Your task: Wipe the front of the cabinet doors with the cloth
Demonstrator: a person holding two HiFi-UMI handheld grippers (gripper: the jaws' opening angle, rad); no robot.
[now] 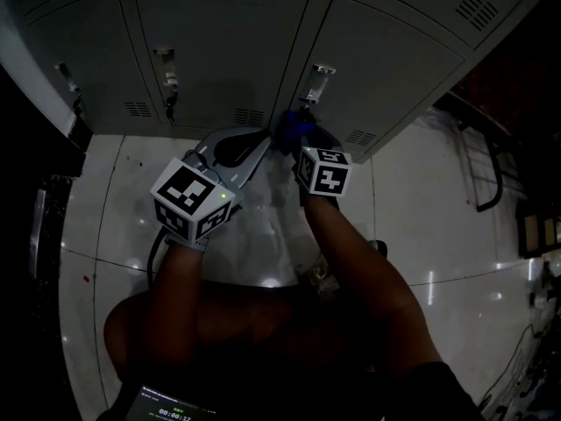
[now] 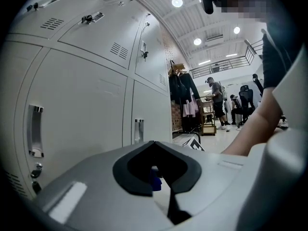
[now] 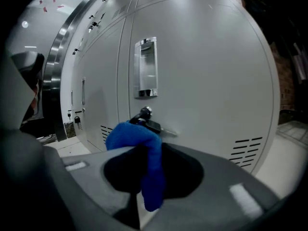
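A blue cloth [image 3: 139, 143] is bunched between the jaws of my right gripper [image 3: 144, 179], which is shut on it. In the head view the cloth [image 1: 296, 130] is close to the lower part of a grey cabinet door [image 1: 377, 68], just under its metal handle [image 1: 317, 79]. The right gripper view shows that handle [image 3: 146, 67] and a key in the lock [image 3: 150, 120] right behind the cloth. My left gripper [image 1: 263, 143] sits beside it on the left, low in front of the neighbouring door [image 1: 219, 42]. Its jaws [image 2: 161, 177] are shut with nothing held.
A glossy white tiled floor [image 1: 421, 209] lies below the lockers. A dark metal frame [image 1: 486, 165] stands at the right. In the left gripper view, hanging clothes [image 2: 185, 93] and people [image 2: 217, 102] are far down the locker row. A small screen [image 1: 171, 408] shows at the bottom edge.
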